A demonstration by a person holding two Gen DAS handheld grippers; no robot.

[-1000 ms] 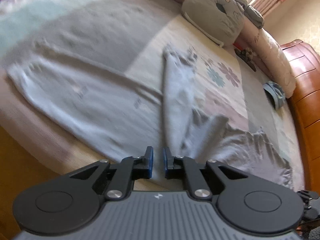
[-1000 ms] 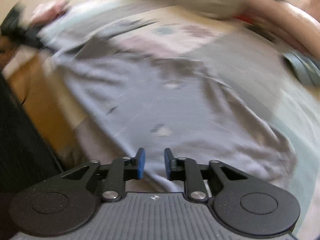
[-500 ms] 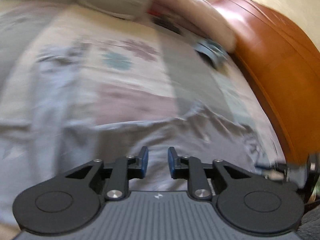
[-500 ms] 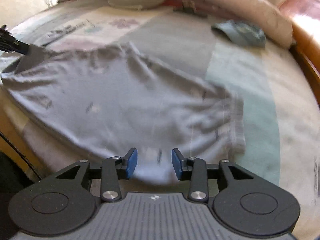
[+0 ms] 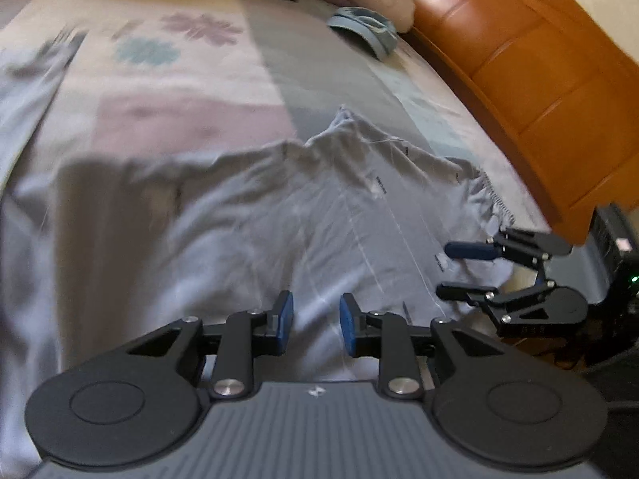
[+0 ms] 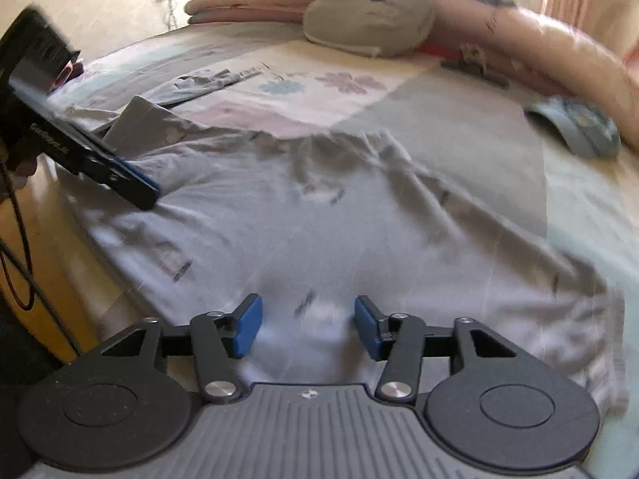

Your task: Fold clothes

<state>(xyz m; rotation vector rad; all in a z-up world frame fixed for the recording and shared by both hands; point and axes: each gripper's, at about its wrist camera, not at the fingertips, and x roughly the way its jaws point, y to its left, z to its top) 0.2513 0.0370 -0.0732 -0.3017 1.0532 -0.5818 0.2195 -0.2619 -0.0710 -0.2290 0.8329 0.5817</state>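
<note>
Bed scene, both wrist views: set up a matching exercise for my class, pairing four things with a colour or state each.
Things:
1. garment
2. headboard
3. round cushion
4. right gripper

Colour or state:
A. orange-brown wood
B. jaws apart, nothing pinched
C. pale grey, spread flat on the bed
D. grey, with a dark dimple in the middle

Pairs: 1-C, 2-A, 3-D, 4-B
</note>
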